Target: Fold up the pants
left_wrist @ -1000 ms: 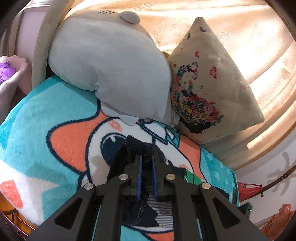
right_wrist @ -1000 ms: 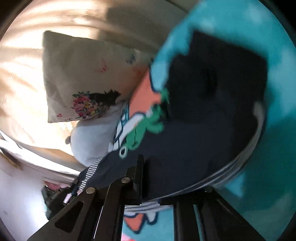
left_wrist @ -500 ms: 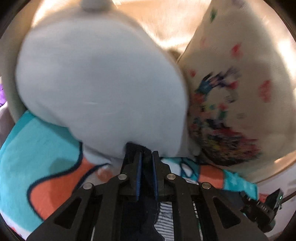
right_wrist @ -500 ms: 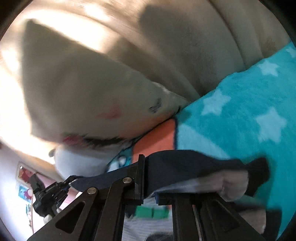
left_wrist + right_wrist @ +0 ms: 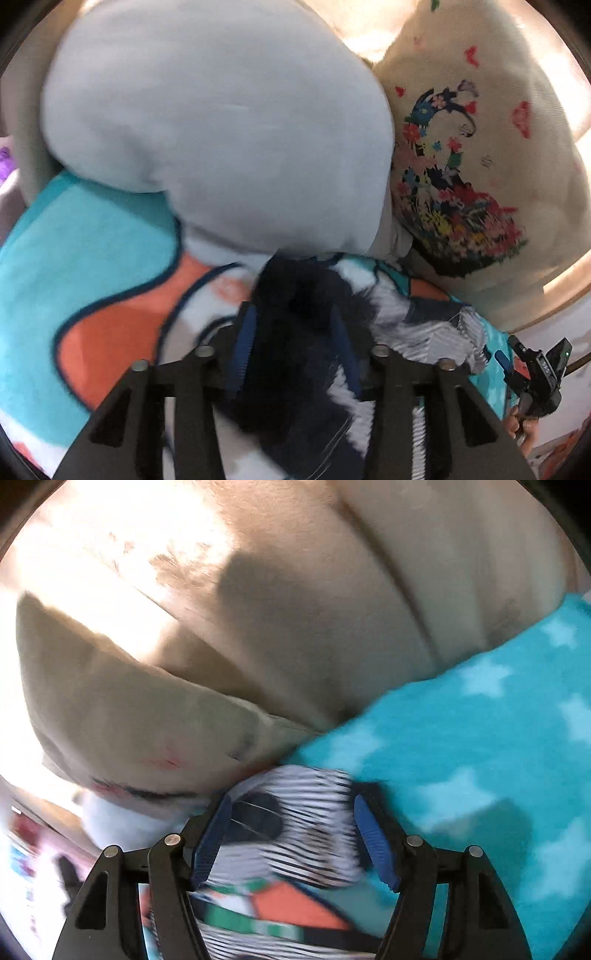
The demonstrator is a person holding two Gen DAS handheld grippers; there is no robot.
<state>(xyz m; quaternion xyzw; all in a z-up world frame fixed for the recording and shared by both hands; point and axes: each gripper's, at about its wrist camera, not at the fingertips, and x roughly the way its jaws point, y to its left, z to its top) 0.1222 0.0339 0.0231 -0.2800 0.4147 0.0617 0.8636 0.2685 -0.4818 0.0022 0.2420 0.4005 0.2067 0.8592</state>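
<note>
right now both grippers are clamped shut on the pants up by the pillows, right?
Not quite. Both wrist views show the left gripper and right gripper with fingers spread open, the pants lying loose between them by the floral pillow.

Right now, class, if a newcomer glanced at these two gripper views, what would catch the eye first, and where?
In the left view, a big pale grey plush cushion fills the upper middle, with a cream floral pillow to its right. Below them lies a bright teal and orange blanket. The dark, striped-lined pants sit between the left gripper; the right gripper frames their striped fabric.
</note>
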